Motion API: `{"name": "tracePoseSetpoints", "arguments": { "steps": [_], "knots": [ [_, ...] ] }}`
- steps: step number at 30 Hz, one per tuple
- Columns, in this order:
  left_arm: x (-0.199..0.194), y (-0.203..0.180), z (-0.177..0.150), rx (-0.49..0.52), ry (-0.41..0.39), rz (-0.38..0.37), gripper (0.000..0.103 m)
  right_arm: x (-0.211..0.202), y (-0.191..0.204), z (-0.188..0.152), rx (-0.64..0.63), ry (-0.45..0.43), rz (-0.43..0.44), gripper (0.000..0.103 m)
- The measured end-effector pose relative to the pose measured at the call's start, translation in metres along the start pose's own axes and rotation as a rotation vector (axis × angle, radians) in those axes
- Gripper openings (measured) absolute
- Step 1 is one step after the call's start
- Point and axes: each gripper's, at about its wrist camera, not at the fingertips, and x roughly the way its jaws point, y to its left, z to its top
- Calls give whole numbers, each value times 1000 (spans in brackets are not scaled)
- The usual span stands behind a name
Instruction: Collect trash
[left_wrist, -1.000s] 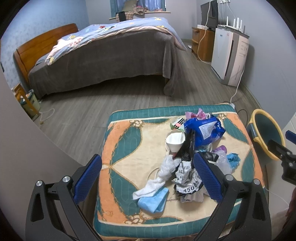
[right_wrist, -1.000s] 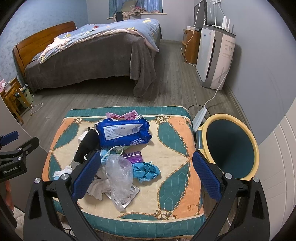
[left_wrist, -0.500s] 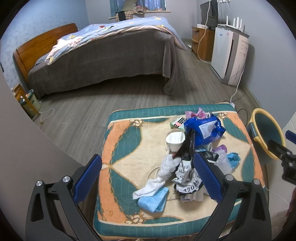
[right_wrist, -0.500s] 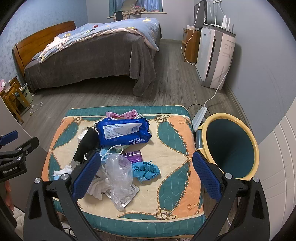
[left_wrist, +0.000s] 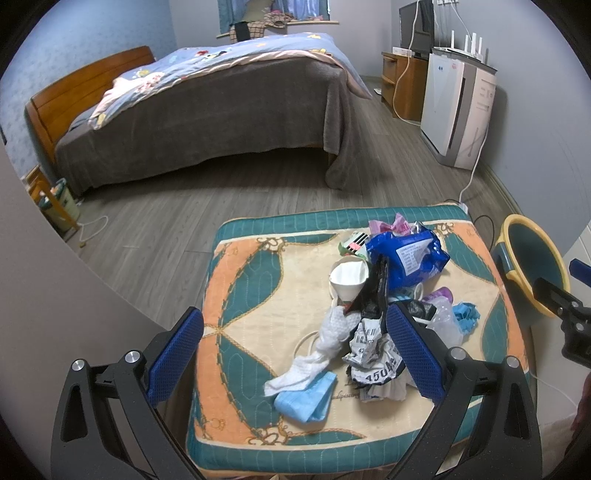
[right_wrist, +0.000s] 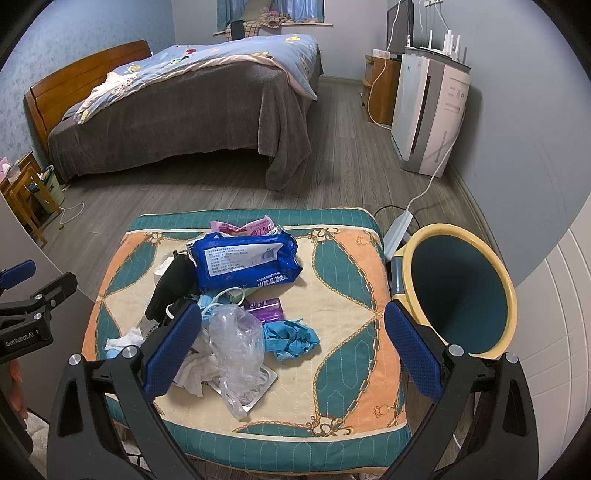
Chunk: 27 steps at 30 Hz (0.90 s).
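A: Listing changes first: none. Against the earlier views, both grippers sit where they were and no item on the table (right_wrist: 343, 280) has shifted. Collection, by my judgement, has not started.

B: Fingers?

A: Left gripper (left_wrist: 295, 354), lower centre of its view: fingers spread wide, nothing held. Right gripper (right_wrist: 291, 354), lower centre of its view: likewise wide and empty, hanging above the pile.

B: Items, with material and form.

A: All trash lies centre frame on the quilted teal-and-orange cover.
- Blue wipes packet (right_wrist: 245, 260): glossy film, flat, puffed, white label.
- Clear plastic bag (right_wrist: 236, 341): thin, crumpled, translucent, lying over a foil blister sheet (right_wrist: 264, 382).
- Teal glove (right_wrist: 290, 338): soft, bunched.
- Purple wrapper (right_wrist: 266, 308): small, shiny, rectangular.
- Pink wrapper (right_wrist: 245, 227): crinkled, behind the blue packet.
- Black pouch (right_wrist: 171, 284): matte, limp, elongated.
- White paper cone (left_wrist: 349, 278): stiff, open-mouthed.
- Printed crumpled paper (left_wrist: 375, 363): black numerals on white.
- White tissue (left_wrist: 314, 362): soft, twisted.
- Blue face mask (left_wrist: 306, 397): pleated fabric, folded, at the near edge.

B: Receptacle?

A: Bin (right_wrist: 460, 295): round, yellow rim, dark teal inside, right of frame, just beside the table; looks empty.
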Motion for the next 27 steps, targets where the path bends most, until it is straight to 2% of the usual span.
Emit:
{"name": "tracePoseSetpoints", "arguments": {
  "steps": [8, 14, 17, 20, 25, 27],
  "knots": [
    [0, 0, -1, -1, -2, -3, 98, 4, -3, -7, 2, 11, -3, 97],
    [2, 2, -7, -38, -17, -48, 98, 4, -3, -1, 9, 12, -13, 97],
    [3, 4, -7, -50, -34, -33, 98, 7, -6, 0, 27, 14, -17, 97],
    [2, 3, -5, -36, -86, 2, 98, 16, -7, -1, 17, 35, -27, 97],
    [20, 5, -1, -51, 18, -63, 98, 50, -1, -1, -29, 140, 12, 97],
    [28, 8, -1, -70, 48, -73, 98, 64, 4, -4, -41, 170, 2, 97]
  ]
}}
